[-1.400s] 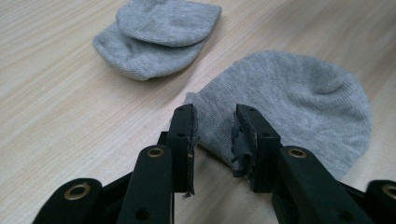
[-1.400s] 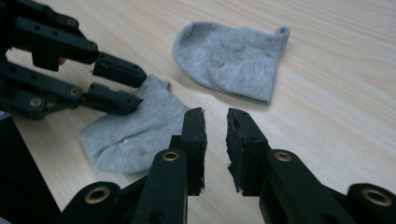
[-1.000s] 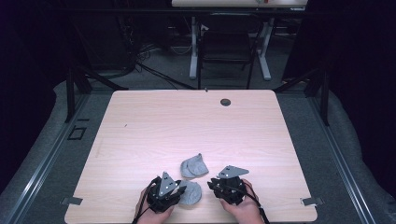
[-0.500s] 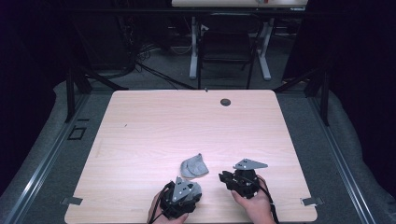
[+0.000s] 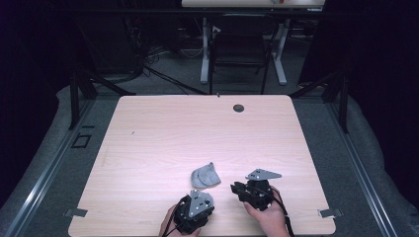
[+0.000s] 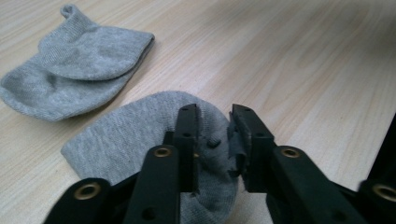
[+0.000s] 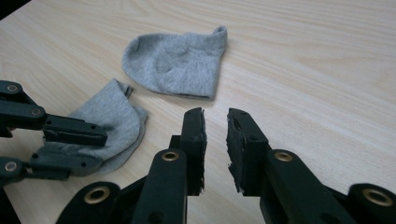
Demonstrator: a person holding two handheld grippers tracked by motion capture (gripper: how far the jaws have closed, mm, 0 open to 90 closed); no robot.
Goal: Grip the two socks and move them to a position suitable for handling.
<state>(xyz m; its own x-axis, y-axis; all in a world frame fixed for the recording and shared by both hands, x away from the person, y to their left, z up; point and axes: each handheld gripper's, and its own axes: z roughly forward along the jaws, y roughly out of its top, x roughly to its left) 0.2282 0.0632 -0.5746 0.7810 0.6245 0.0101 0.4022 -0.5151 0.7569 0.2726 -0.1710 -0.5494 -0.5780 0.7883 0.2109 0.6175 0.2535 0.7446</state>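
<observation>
From above my side, the high view looks forward and down over the whole table [image 5: 148, 133]. My left gripper view skims low and close toward twelve o'clock; my right gripper view faces ten o'clock, and both share the folded grey sock [image 6: 79, 60] [image 7: 180, 58].

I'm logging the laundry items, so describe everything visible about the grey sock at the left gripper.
The grey sock is a short knit ankle sock, soft and finely ribbed, lying flat on the wooden table with its rounded end pointing away from the left gripper. The gripper's jaws, just closing, stand over its near part, and a small pinch of fabric sits between them. It lies apart from the second grey sock, which is folded over nearby.
</observation>
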